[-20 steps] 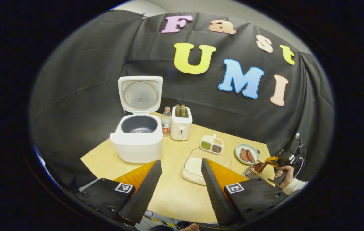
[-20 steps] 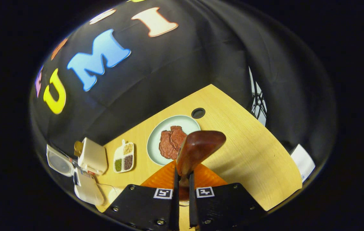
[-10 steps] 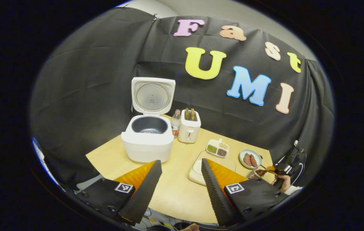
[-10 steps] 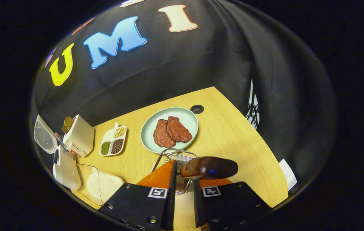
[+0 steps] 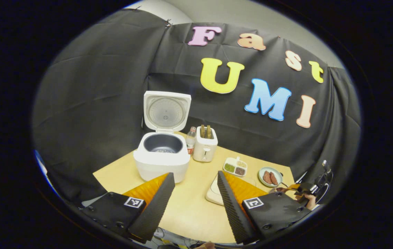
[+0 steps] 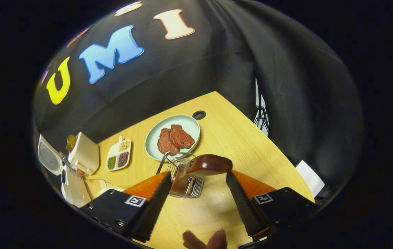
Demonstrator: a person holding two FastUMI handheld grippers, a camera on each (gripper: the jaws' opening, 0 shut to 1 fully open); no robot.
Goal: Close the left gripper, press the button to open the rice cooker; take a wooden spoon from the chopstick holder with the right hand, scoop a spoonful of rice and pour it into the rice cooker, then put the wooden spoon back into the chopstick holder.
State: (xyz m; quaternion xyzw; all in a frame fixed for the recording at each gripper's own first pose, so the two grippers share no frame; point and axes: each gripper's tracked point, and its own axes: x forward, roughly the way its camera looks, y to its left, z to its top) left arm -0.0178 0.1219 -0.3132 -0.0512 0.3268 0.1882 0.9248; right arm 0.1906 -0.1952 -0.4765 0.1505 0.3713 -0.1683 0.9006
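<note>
The white rice cooker [image 5: 163, 159] stands at the table's back left, its lid [image 5: 166, 110] raised and the dark pot showing. My left gripper [image 5: 195, 174] is open and holds nothing, well in front of the cooker. In the right gripper view the wooden spoon [image 6: 208, 164] stands in the wire chopstick holder [image 6: 193, 189], bowl end up. My right gripper [image 6: 198, 174] is open, with one finger on each side of the holder and apart from the spoon. The rice container [image 5: 213, 194] is partly hidden behind a left finger. The right gripper [image 5: 306, 189] also appears far right in the left gripper view.
A white toaster [image 5: 205, 149] and a small bottle [image 5: 190, 139] stand right of the cooker. A divided dish of beans [image 6: 118, 159] and a plate with meat [image 6: 154, 138] lie beyond the holder. The table has a cable hole [image 6: 199, 114]. A person's fingertips [image 6: 205, 238] show at the bottom.
My right gripper has opened and let go of the spoon, which now stands in the chopstick holder. The left gripper has drawn back slightly from the cooker.
</note>
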